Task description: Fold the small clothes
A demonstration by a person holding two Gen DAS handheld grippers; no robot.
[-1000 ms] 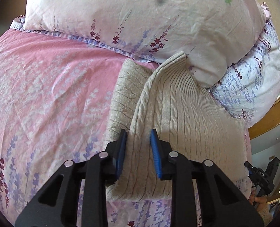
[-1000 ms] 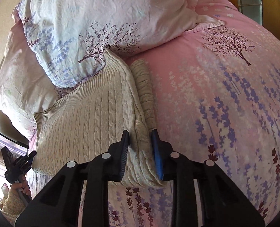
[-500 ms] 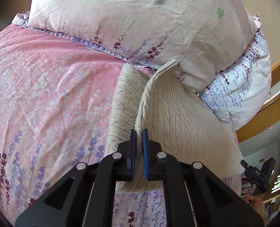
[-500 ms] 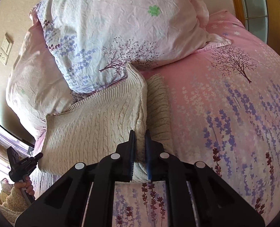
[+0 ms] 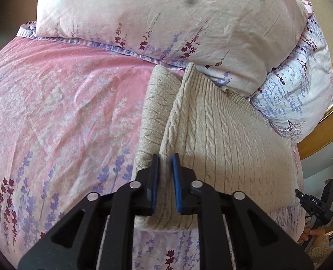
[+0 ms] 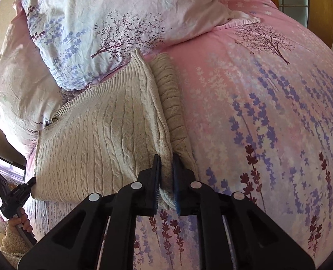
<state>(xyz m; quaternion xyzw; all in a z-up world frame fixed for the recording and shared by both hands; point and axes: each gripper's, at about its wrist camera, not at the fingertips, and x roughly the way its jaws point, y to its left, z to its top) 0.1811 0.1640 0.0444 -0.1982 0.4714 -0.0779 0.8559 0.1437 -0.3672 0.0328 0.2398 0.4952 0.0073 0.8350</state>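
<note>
Both grippers at the near folded edges of a cream sweater on a bed.

The sweater (image 5: 222, 139) lies folded on the pink floral cover (image 5: 65, 103), centre to right in the left wrist view and centre left in the right wrist view; its far corner touches the pillows (image 5: 166, 18) at the top of the frame. A ribbed fold protrudes along one side edge. The left gripper (image 5: 165, 159), lower centre, has its jaws opening, narrowly apart, with the raised knit edge between the pads; contact with the pads cannot be told. The right gripper (image 6: 166, 159), lower centre, has its jaws opening, with the opposite folded edge bunched between the pads and filling the gap. A hand (image 6: 20, 221) holding the other gripper shows at lower left in the right wrist view.
</note>
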